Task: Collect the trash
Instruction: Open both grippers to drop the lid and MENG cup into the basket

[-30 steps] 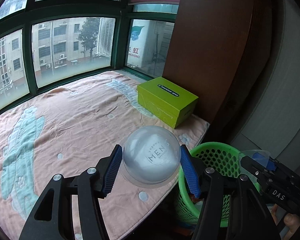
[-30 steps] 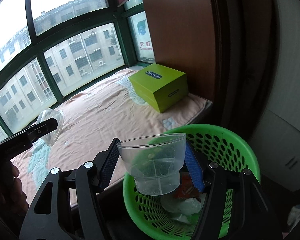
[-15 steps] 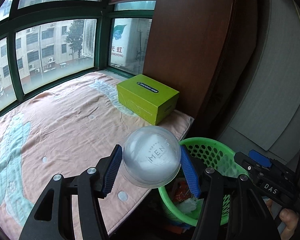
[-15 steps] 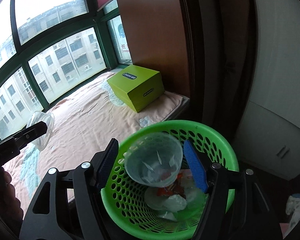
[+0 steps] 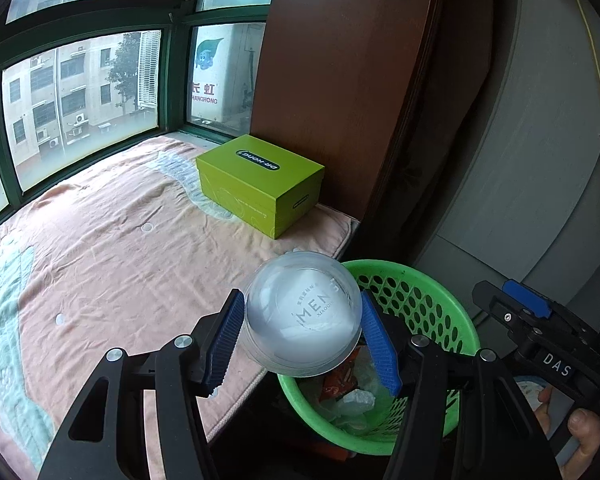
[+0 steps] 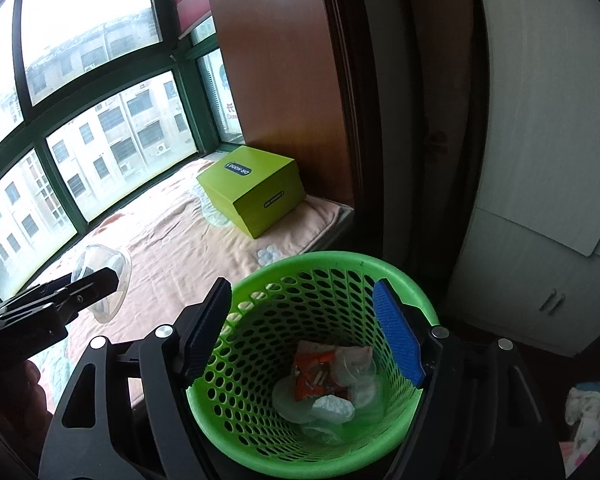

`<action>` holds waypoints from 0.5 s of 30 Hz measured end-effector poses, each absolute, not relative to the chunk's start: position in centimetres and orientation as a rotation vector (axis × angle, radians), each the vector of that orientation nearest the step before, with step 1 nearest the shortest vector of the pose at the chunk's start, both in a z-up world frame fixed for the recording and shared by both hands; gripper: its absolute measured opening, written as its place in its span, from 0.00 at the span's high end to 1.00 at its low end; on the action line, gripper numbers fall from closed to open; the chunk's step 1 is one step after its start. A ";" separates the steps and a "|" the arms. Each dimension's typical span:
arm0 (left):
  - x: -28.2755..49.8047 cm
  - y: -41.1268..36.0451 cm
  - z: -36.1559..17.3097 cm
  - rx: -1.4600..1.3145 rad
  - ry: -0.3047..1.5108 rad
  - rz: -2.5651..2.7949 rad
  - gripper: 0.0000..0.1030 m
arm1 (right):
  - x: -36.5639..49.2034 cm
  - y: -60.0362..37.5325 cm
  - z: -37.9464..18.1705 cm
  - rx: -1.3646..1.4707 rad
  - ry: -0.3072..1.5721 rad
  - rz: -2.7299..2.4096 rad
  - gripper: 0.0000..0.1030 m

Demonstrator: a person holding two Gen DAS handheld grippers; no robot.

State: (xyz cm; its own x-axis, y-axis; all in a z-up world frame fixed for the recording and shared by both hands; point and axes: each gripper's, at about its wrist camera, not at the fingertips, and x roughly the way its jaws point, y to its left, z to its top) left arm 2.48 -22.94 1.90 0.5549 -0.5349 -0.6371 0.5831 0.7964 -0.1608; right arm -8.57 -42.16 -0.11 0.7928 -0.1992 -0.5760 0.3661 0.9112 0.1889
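Observation:
My left gripper (image 5: 302, 314) is shut on a clear plastic dome lid (image 5: 296, 332) printed "MEN". It holds the lid over the blanket's edge, just left of the green mesh basket (image 5: 432, 300). From the right wrist view the lid (image 6: 100, 256) and left gripper (image 6: 96, 282) show at the left. My right gripper (image 6: 302, 292) hangs over the basket (image 6: 332, 258), its jaws opening with nothing between them. An orange wrapper (image 6: 316, 372), clear cups (image 6: 358, 364) and crumpled white plastic (image 6: 332, 406) lie in the bottom of the basket.
A lime-green shoebox (image 5: 260, 184) sits on the pink blanket (image 5: 112, 248) covering the window ledge, against a brown wooden panel (image 5: 340, 80). A white cabinet (image 6: 540, 240) stands to the right of the basket. A patterned cloth (image 6: 588, 408) lies on the floor.
The right gripper opened and the clear cup it held dropped into the basket. Both grippers shifted right toward the basket, the left still gripping the dome lid.

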 end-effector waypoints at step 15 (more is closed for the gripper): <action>0.8 -26.7 0.4 0.119 0.784 -0.747 0.45 | -10.3 -43.7 0.4 0.322 0.548 -0.361 0.26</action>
State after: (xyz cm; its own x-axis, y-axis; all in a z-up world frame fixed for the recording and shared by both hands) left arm 0.81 -26.67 0.37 0.4694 -0.5657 -0.6780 0.6502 0.7409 -0.1681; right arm -10.29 -43.67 0.38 0.7940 -0.2455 -0.5561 0.4144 0.8879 0.1997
